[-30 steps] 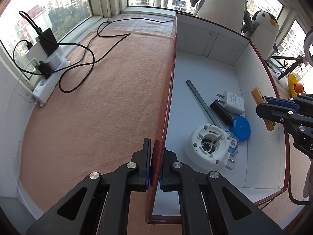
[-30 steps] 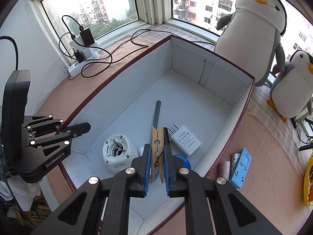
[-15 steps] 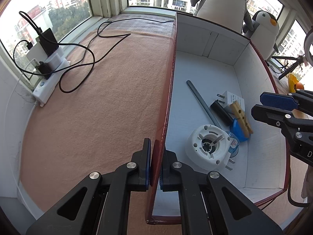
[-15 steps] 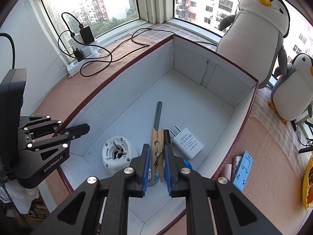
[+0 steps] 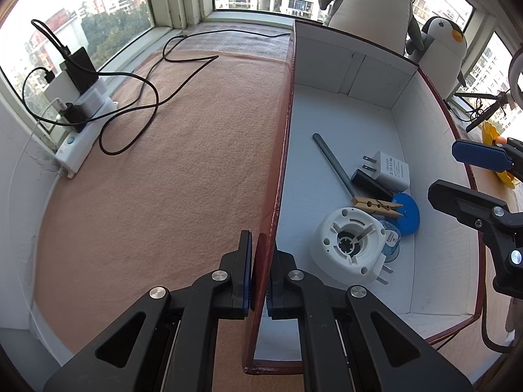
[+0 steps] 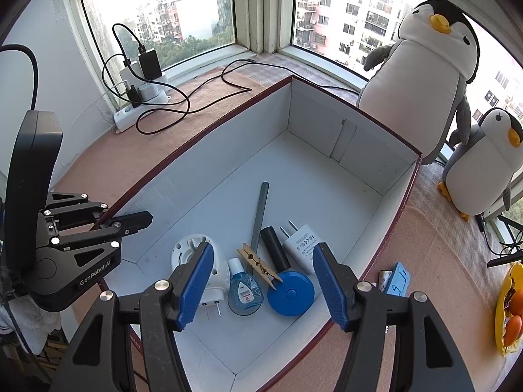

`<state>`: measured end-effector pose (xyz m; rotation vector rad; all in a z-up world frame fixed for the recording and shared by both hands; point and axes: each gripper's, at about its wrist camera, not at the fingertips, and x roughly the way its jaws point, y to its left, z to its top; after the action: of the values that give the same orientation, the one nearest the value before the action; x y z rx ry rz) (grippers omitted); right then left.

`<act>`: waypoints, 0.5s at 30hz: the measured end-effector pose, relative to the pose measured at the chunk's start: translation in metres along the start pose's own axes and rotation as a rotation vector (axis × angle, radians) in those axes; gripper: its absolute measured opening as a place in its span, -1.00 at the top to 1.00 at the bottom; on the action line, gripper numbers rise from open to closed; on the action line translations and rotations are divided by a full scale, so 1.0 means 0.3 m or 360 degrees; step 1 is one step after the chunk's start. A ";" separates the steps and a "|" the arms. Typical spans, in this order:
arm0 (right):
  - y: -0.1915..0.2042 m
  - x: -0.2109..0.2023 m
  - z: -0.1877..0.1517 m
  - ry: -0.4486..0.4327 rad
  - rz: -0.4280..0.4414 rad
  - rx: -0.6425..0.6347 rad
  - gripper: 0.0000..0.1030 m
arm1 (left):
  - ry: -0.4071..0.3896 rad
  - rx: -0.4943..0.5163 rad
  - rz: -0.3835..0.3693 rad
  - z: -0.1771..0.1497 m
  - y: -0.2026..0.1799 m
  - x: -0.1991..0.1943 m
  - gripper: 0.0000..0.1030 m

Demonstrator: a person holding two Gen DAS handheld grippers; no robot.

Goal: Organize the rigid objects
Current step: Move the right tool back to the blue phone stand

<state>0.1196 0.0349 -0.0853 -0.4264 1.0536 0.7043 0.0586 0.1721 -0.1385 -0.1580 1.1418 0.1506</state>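
Observation:
A white box with a dark red rim (image 5: 281, 150) (image 6: 196, 143) holds several things. A wooden clothespin (image 5: 376, 205) (image 6: 260, 265) lies loose in it, across a blue disc (image 5: 407, 209) (image 6: 291, 292) and a grey rod (image 5: 330, 160) (image 6: 261, 209). Beside them are a white charger (image 5: 390, 170) (image 6: 302, 241), a black cylinder (image 6: 276, 246), a white round adapter (image 5: 348, 245) (image 6: 193, 254) and a small blue bottle (image 6: 243, 290). My left gripper (image 5: 260, 274) (image 6: 98, 219) is shut on the box's left wall. My right gripper (image 6: 261, 284) (image 5: 457, 173) is open and empty above the box.
A power strip with chargers and black cables (image 5: 81, 111) (image 6: 140, 98) lies on the tan mat at the left. Two plush penguins (image 6: 421, 75) (image 5: 376, 3) stand behind the box. A light blue item (image 6: 397, 279) and a yellow dish with oranges (image 6: 510, 310) lie right of the box.
My right gripper has opened and let go of the clothespin, which has dropped into the box onto the blue disc. My left gripper has kept its hold on the wall.

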 end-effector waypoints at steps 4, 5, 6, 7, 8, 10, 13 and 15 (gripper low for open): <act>-0.005 -0.009 -0.004 -0.0009 -0.0005 0.0007 -0.22 | 0.0001 0.0001 0.0001 0.000 0.000 0.001 0.90; -0.009 -0.013 -0.008 -0.0013 -0.0007 0.0010 -0.24 | 0.0002 0.0001 0.0001 0.000 0.000 0.001 0.90; -0.012 -0.016 -0.010 -0.0014 -0.0009 0.0014 -0.25 | 0.0004 -0.0001 0.0000 0.000 0.001 0.002 0.90; -0.017 -0.020 -0.013 -0.0016 -0.0009 0.0019 -0.25 | 0.0006 -0.0003 0.0000 0.000 0.001 0.003 0.90; -0.022 -0.024 -0.016 -0.0019 -0.0008 0.0025 -0.25 | 0.0007 -0.0004 -0.0001 0.000 0.001 0.003 0.90; -0.036 -0.037 -0.023 -0.0030 -0.0007 0.0047 -0.26 | 0.0008 -0.0002 0.0000 -0.001 0.001 0.004 0.90; -0.068 -0.061 -0.037 -0.0049 0.0006 0.0104 -0.28 | 0.0010 0.0001 0.0003 0.000 -0.001 0.006 0.90; -0.095 -0.077 -0.052 -0.0059 -0.0004 0.0142 -0.28 | 0.0012 0.0001 0.0000 0.001 -0.001 0.006 0.90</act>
<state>0.1225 -0.0025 -0.0718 -0.3367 1.0448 0.6581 0.0596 0.1720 -0.1400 -0.1583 1.1495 0.1497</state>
